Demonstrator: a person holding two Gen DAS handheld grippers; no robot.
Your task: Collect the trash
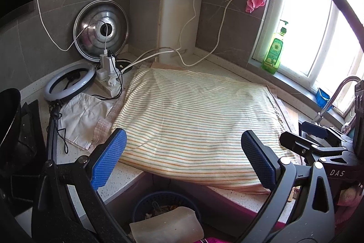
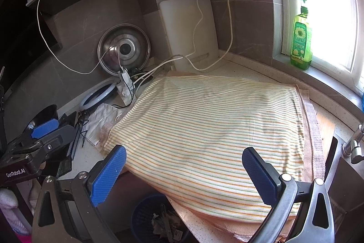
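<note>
Trash looks mostly gathered already: the blue basket [image 1: 163, 204] on the floor below the worktop's [image 1: 127, 177] front edge holds scraps, and in the left wrist view a pale slab-like lump [image 1: 166, 224] lies across its rim. We cannot tell what that lump is.

Left gripper [image 1: 182, 158]: jaws spread wide, nothing between them. Right gripper [image 2: 184, 170]: jaws likewise spread, empty. Both hover over the front edge of the worktop, above the striped cloth [image 1: 198, 120] that covers most of it.

We see no loose trash on the cloth. Toward the worktop's left edge a crumpled white sheet [image 1: 84, 115] lies beside the ring light [image 1: 68, 81]; we judge it the likeliest remaining item, though it may be a rag or bag.

Estimate: task late, possibly one pickup left.
</note>
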